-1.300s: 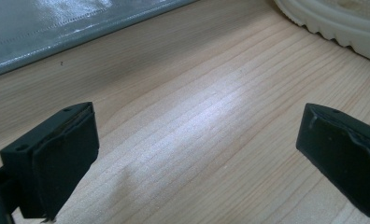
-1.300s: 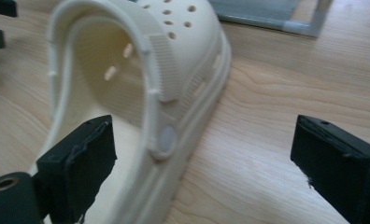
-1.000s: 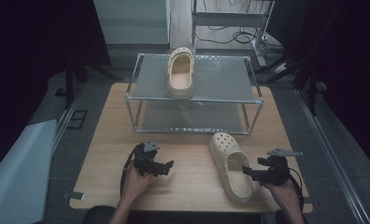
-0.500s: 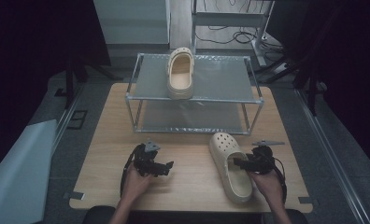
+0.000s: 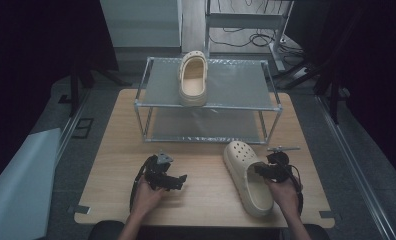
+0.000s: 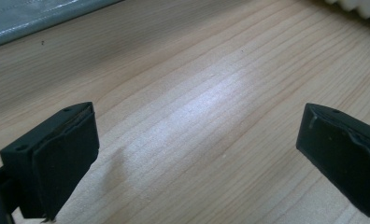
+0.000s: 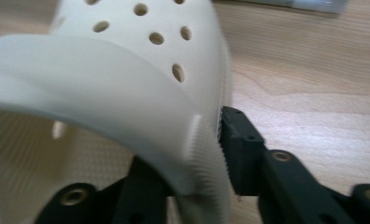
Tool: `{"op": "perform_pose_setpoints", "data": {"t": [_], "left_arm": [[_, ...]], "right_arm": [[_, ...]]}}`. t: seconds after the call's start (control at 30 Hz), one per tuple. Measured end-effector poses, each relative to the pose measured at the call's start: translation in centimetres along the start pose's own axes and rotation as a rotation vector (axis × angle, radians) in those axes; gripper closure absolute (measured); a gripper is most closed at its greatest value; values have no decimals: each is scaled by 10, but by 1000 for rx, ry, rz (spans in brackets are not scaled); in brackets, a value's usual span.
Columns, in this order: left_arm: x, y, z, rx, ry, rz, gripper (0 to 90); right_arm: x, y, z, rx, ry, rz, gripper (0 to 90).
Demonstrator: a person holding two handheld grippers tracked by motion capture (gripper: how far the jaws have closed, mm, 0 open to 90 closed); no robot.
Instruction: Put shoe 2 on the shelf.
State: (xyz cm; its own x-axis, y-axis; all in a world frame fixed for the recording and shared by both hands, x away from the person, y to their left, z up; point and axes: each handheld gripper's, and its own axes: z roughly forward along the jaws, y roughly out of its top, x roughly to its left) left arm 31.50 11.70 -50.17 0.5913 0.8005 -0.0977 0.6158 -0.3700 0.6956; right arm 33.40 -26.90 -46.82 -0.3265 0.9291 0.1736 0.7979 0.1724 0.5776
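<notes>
- One cream clog [image 5: 247, 177] lies on the wooden table [image 5: 206, 192] in front of the rack, toe toward the rack and heel toward the person, at the right side of the tabletop.
- Its right side wall is now pinched by the right gripper [image 5: 264, 170]: in the right gripper view one black jaw sits inside the shoe and the other presses the ribbed outer edge [image 7: 206, 154], so the wall is clamped between them.
- That grip is new. A second ago the right gripper stood off to the right of the clog with its jaws wide; it has since come in to the shoe's side, and its jaws have just been closing onto the wall.
- My reading: the grasp is made, and lifting the clog is the likely next step.
- Idle on the left, the left gripper [image 5: 170, 181] rests near the table's front edge, its jaws spread wide over bare wood [image 6: 192, 116] with nothing between them.
- Beyond both stands a two-tier metal rack [image 5: 266, 107]; the matching second clog [image 5: 192, 79] already sits on its top shelf, which suggests that the gripped shoe belongs beside it.
</notes>
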Motion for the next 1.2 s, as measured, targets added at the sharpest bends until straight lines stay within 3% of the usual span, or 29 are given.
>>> {"op": "perform_pose_setpoints", "data": {"t": [0.13,0.27,0.4,0.67,1.2], "left_arm": [[-2,0,1,8,15,21,0],[-2,0,1,7,20,24,0],[-1,-1,0,4,16,23,0],[-3,-1,0,-5,-2,41,0],[-6,0,0,-5,-18,59,0]], "right_arm": [[-16,-2,-2,-14,90,94,766],[-25,-3,-2,-15,152,145,774],[-34,-7,1,-13,273,235,783],[-34,-7,0,-31,422,313,784],[-26,13,-27,-76,537,366,785]]}}
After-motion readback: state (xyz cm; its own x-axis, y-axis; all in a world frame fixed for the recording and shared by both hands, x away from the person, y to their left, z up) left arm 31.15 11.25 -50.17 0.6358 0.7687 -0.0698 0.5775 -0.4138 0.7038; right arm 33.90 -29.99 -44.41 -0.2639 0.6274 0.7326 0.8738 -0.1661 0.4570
